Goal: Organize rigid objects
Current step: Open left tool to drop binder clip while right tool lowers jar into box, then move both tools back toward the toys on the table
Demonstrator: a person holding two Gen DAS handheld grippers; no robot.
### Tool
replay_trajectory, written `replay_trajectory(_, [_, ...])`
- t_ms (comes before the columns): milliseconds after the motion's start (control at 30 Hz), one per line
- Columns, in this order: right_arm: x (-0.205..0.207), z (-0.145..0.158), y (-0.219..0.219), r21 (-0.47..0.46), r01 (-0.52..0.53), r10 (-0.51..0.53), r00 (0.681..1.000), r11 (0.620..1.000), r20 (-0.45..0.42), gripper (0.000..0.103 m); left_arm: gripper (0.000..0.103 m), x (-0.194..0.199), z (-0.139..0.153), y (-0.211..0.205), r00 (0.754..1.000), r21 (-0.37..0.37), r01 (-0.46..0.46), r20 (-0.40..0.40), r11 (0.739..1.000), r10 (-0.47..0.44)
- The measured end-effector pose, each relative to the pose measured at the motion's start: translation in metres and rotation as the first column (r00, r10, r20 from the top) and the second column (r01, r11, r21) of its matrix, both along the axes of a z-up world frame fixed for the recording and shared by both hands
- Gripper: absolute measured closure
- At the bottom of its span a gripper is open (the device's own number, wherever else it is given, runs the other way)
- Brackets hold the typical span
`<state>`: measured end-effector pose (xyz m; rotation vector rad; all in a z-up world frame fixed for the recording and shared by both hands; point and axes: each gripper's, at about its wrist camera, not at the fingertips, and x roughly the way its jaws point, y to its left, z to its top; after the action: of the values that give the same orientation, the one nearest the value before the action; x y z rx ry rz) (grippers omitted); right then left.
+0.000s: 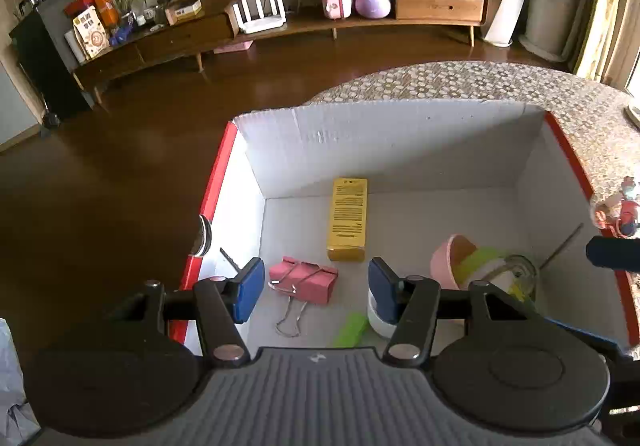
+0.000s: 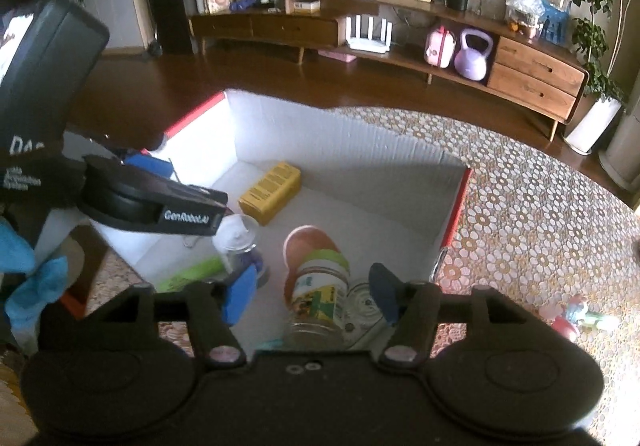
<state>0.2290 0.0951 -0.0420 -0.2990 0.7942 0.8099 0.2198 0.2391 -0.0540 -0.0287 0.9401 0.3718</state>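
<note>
**Both claws open over the box, nothing gripped**

Your left gripper (image 1: 316, 286) hangs over the white box (image 1: 400, 141) with its jaws spread; no pad touches anything. Your right gripper (image 2: 312, 296) also has parted jaws. A jar (image 2: 318, 298) shows in the gap below them, but the pads stand clear of it on both sides, so it is not gripped.

All positions are given against the box, which sits on the patterned tablecloth (image 2: 540, 213).

Inside the box, on its floor:
- 1 yellow carton (image 1: 347, 219), lying flat, long axis running from the far wall toward your left gripper, printed face up. Its far end lies near the far wall.
- 1 pink clip (image 1: 304, 280), lying flat just beside the carton's near end, wire handles pointing toward your left gripper.
- 1 jar, on its side, green band near the top and a pink cap (image 2: 308, 242). In the right wrist view its long axis runs roughly from your right gripper toward the far wall, cap end away from you.
- 1 green piece (image 1: 351, 330), long and narrow, near the near wall; partly hidden.
- 1 clear glass jar (image 2: 240, 242), partly behind your left gripper in the right wrist view; orientation unclear.

Outside the box: 1 small toy (image 2: 572, 316), on the tablecloth past the right wall.
</note>
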Motion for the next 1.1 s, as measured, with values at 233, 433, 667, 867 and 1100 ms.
replay_trajectory(233, [-0.015,0.02,-0.024,0.084,-0.012,0.011,1.0,0.996,0.009,0.011,0.039,-0.018,0.017,-0.014,0.999,-0.002,0.018,0.044,1.0,-0.018])
replay_trajectory(433, [-0.021,0.034,-0.049,0.147,-0.013,0.011,1.0,0.989,0.01,0.002,0.034,-0.035,0.033,-0.031,0.994,-0.012,0.048,0.094,0.999,-0.047])
replay_trajectory(667, [-0.034,0.046,-0.085,0.218,-0.012,0.006,1.0,0.976,0.027,0.0,0.023,-0.054,0.049,-0.055,0.983,-0.017,0.092,0.159,0.996,-0.088])
replay_trajectory(867, [-0.044,0.053,-0.128,0.222,-0.007,-0.008,0.998,0.975,0.068,0.0,0.021,-0.068,0.057,-0.082,0.967,-0.027,0.146,0.212,0.989,-0.137])
replay_trajectory(1100, [-0.042,0.05,-0.186,0.201,0.059,-0.08,0.992,0.978,0.098,0.0,0.016,-0.078,0.053,-0.113,0.948,-0.085,0.204,0.265,0.975,-0.175])
